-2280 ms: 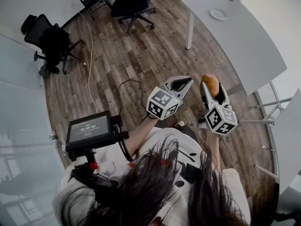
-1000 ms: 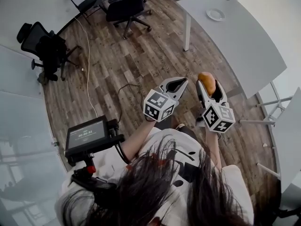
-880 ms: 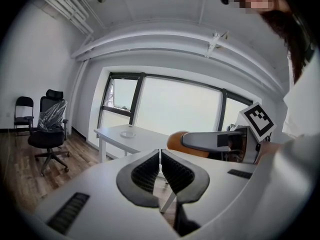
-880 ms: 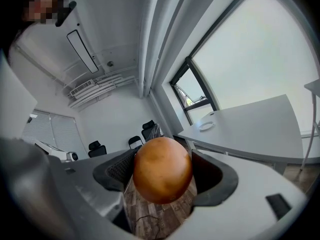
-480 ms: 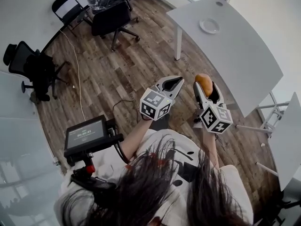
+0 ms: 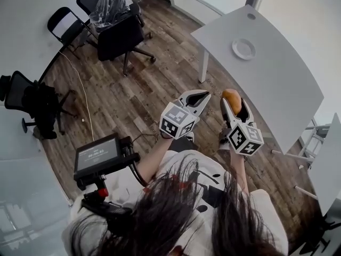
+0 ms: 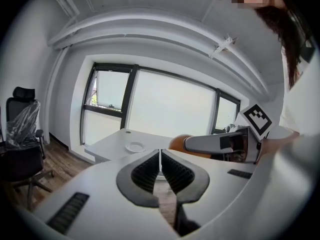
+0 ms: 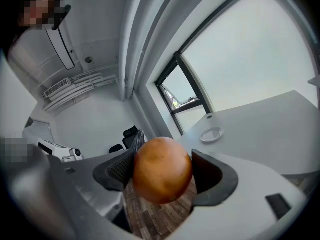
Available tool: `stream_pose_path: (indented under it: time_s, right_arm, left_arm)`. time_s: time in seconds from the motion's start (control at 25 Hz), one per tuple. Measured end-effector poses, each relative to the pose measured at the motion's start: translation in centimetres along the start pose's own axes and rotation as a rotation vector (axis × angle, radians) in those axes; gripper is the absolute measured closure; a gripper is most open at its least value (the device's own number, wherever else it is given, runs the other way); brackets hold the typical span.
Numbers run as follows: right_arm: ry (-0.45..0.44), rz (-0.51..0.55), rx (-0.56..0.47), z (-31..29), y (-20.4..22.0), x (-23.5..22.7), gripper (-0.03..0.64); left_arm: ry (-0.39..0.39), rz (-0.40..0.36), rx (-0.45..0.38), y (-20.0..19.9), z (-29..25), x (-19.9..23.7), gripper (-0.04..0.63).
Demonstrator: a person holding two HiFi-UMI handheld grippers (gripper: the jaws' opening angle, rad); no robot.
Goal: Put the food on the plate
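An orange-brown bread roll [image 6: 232, 98] [image 8: 161, 170] [image 7: 181, 142] sits between the jaws of my right gripper [image 6: 233, 104] [image 8: 162, 171], which is shut on it, held in the air over the wood floor. My left gripper [image 6: 198, 96] [image 7: 160, 170] hangs beside it to the left, shut with nothing in it. A small white plate [image 6: 244, 49] [image 7: 135, 146] [image 8: 211, 134] lies on the grey-white table [image 6: 266, 73] ahead of both grippers, well beyond reach of the roll.
The table's white leg [image 6: 203, 65] stands ahead near its closest corner. Black office chairs [image 6: 114, 33] are at the far left, a cable [image 6: 85, 105] runs over the wood floor, and a small screen rig [image 6: 98, 156] hangs at my left side.
The table and plate have come nearer and shifted down in the head view as I moved forward. Both grippers keep their pose, the roll still held.
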State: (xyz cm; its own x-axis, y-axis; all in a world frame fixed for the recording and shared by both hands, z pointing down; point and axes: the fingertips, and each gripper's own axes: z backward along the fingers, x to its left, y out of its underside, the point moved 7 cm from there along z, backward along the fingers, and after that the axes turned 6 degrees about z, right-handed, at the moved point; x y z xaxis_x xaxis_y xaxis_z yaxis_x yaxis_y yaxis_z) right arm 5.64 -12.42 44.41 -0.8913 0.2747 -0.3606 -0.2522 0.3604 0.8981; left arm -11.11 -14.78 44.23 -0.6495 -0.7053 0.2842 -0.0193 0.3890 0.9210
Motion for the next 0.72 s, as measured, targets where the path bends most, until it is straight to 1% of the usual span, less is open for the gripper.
stream_pose_path:
  time_s: [0.08, 0.12, 0.28, 0.36, 0.44, 0.56, 0.72]
  right_arm:
    - [0.029, -0.006, 0.007, -2.5, -0.7, 0.5, 0.267]
    - [0.041, -0.008, 0.007, -2.9, -0.7, 0.8, 0.267]
    - [0.095, -0.008, 0.006, -1.2, 0.3, 0.9, 0.267]
    - [0.127, -0.008, 0.013, -1.0, 0.3, 0.2, 0.267]
    - [0.155, -0.015, 0.024, -2.0, 0.1, -1.1, 0.267]
    - [0.179, -0.026, 0.043, -3.2, -0.3, -2.6, 0.267]
    - [0.18, -0.025, 0.057, -3.6, -0.6, -3.4, 0.267]
  left_arm:
    - [0.022, 0.012, 0.007, -1.1, -0.7, 2.9, 0.58]
    - [0.033, 0.015, 0.01, -1.2, -0.9, 3.6, 0.58]
    - [0.09, 0.025, 0.021, 0.1, -1.1, 2.9, 0.58]
    - [0.122, 0.034, 0.029, 0.5, -2.2, 2.7, 0.58]
    - [0.147, 0.045, 0.041, 0.6, -4.1, 3.4, 0.58]
    - [0.159, 0.068, 0.054, 0.6, -5.9, 4.5, 0.58]
    - [0.13, 0.093, 0.049, 0.8, -5.8, 5.1, 0.58]
